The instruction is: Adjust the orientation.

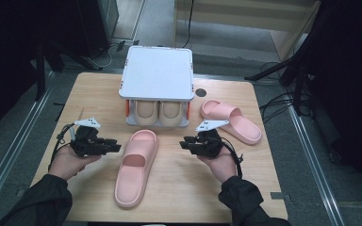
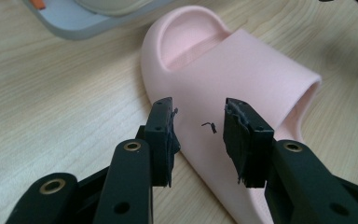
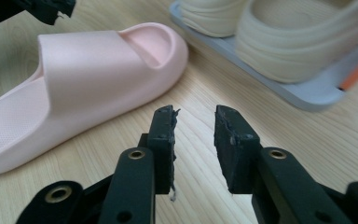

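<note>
A pink slipper (image 1: 136, 167) lies in the middle of the wooden table, toe toward the rack. My left gripper (image 1: 115, 147) is just left of its strap, jaws open. In the left gripper view the open gripper (image 2: 198, 135) frames the slipper's side edge (image 2: 242, 70) without pressing on it. My right gripper (image 1: 185, 143) hovers to the slipper's right, open with nothing between its jaws. In the right gripper view the gripper (image 3: 195, 135) points at bare wood beside the slipper (image 3: 74, 74). A second pink slipper (image 1: 231, 120) lies at the right.
A small shoe rack with a white top (image 1: 158, 73) stands at the back centre, holding two beige slippers (image 1: 146, 113) on its grey lower shelf (image 3: 307, 93). The table's edges lie close on all sides, with dark floor and cables beyond them.
</note>
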